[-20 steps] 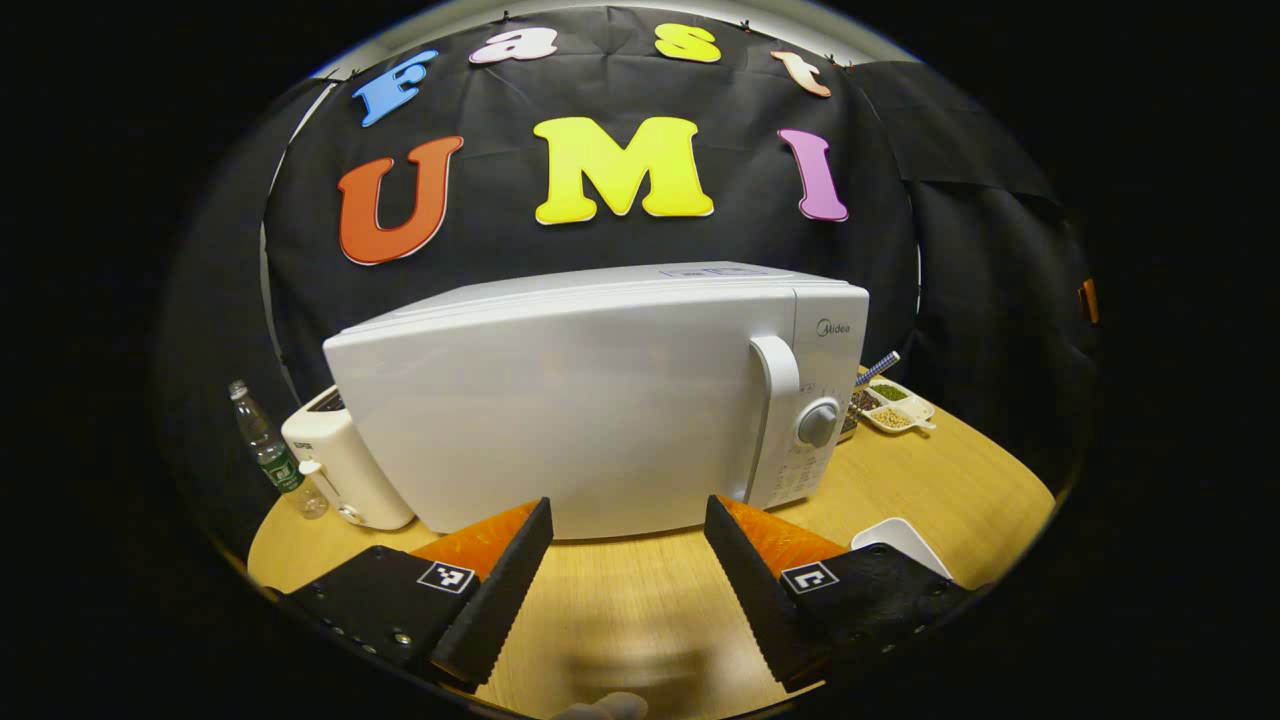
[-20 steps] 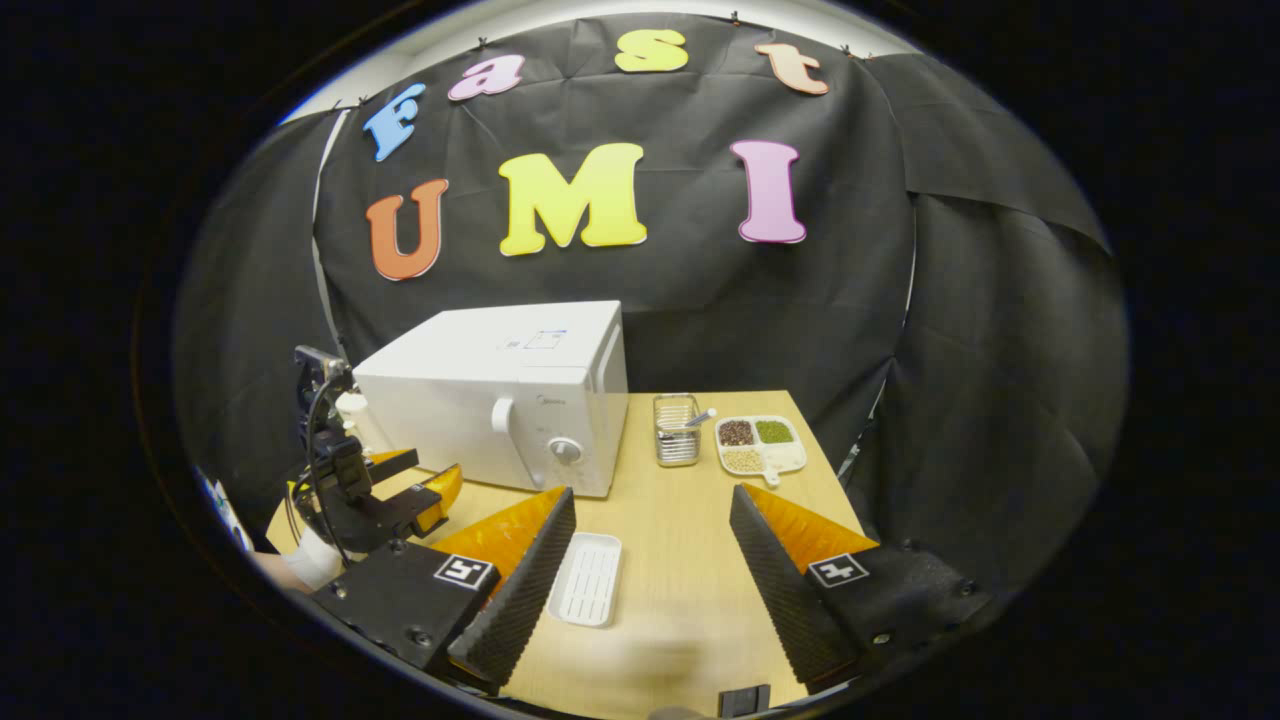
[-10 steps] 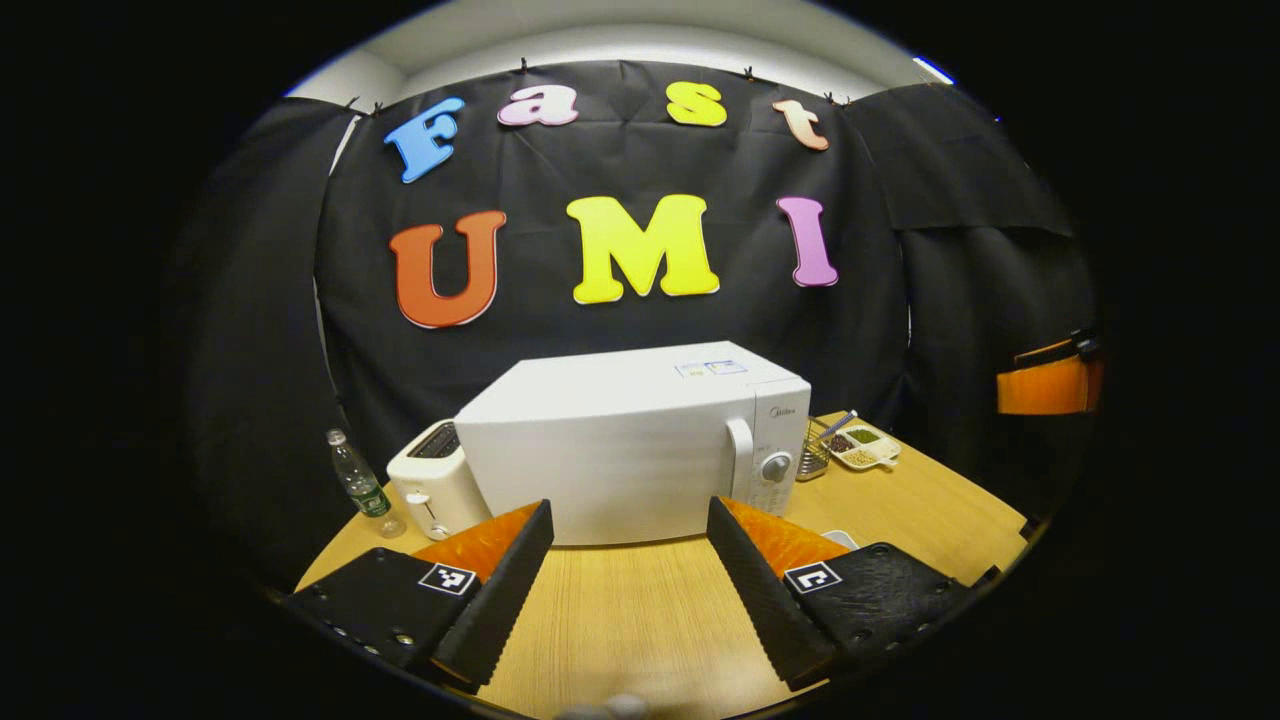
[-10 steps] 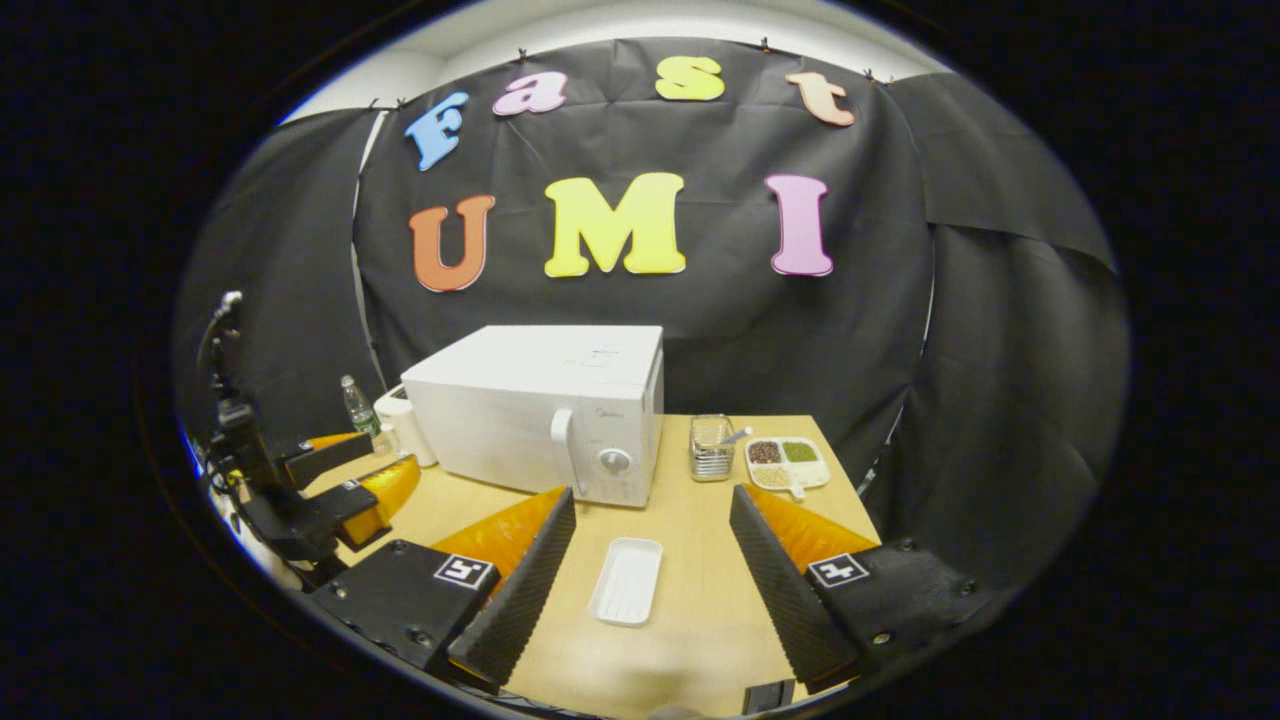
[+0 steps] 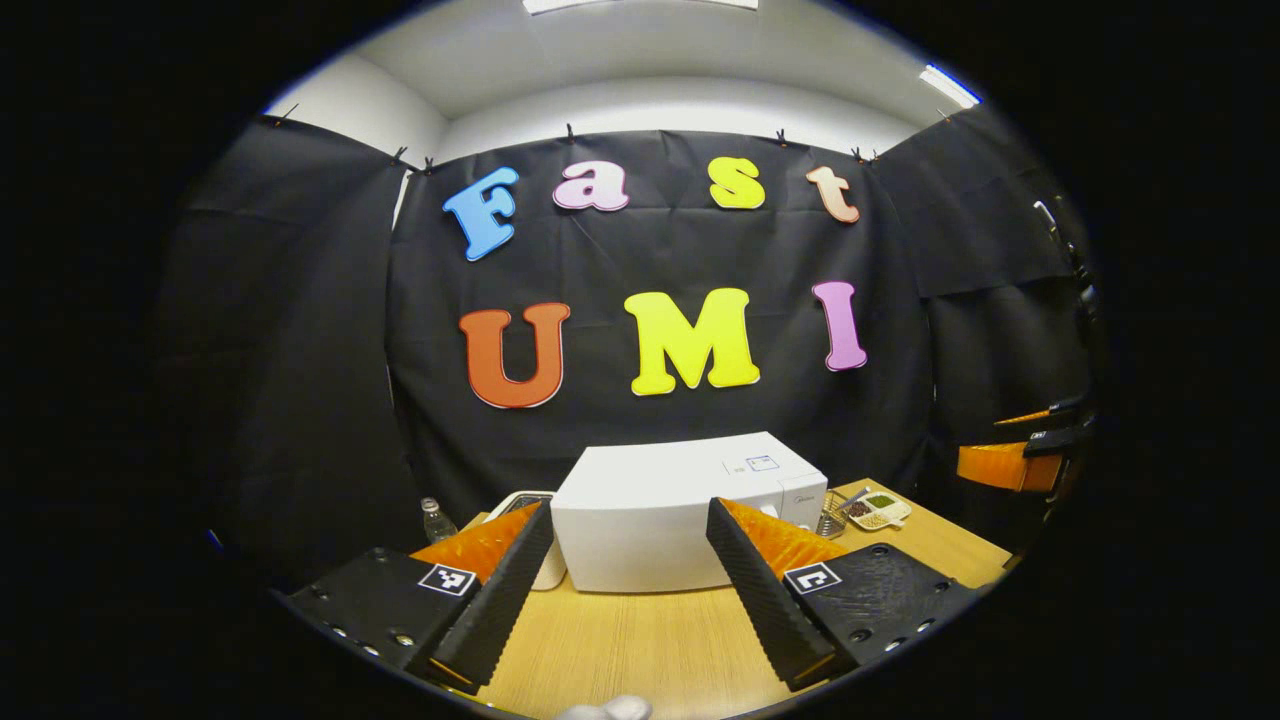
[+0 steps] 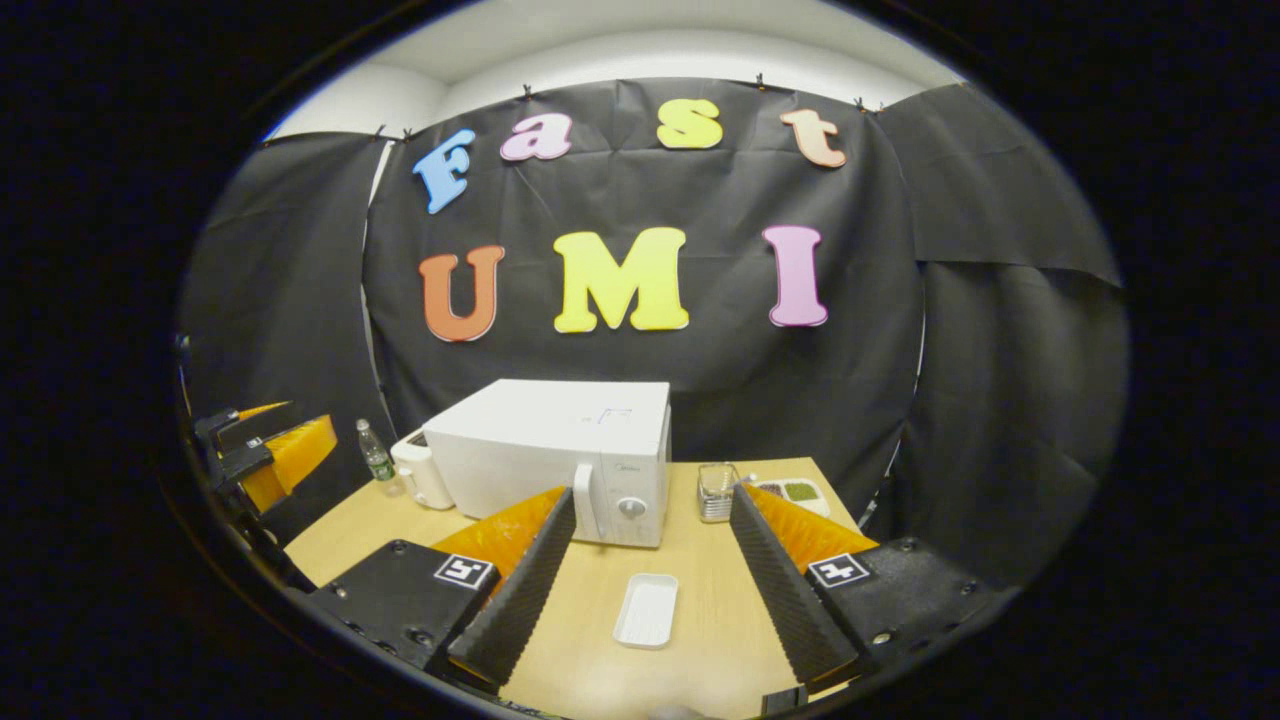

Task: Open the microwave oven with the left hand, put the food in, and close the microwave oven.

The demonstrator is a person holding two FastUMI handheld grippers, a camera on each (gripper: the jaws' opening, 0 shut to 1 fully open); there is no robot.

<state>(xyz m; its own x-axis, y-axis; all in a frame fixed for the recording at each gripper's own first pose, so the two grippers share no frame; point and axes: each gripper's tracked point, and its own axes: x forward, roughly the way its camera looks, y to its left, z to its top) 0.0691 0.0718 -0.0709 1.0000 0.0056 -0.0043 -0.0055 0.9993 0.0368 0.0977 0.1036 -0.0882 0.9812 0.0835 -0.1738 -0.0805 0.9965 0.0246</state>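
Note:
The white microwave (image 5: pixel 660 510) stands at the back of the wooden table (image 5: pixel 640 640) with its door shut. In the right gripper view the microwave (image 6: pixel 540 450) shows its handle (image 6: pixel 584 500) and knob (image 6: pixel 631 507). A small white ribbed tray (image 6: pixel 647 610) lies on the table in front of it. My left gripper (image 5: pixel 628 505) is open and empty, well back from the microwave. My right gripper (image 6: pixel 652 495) is open too, raised above the tray. The left gripper (image 6: pixel 275 455) hangs at the far left of the right gripper view, and the right gripper (image 5: pixel 1010 465) at the far right of the left gripper view.
A white toaster (image 6: pixel 425 480) and a plastic bottle (image 6: pixel 376 463) stand left of the microwave. To its right are a metal basket (image 6: pixel 715 492) and a divided dish of grains (image 6: pixel 798 490). Black cloth walls the booth behind the table.
Both grippers have drawn back and risen away from the microwave, which now looks much smaller. Both stay open. The microwave door is still shut and the tray has not moved.

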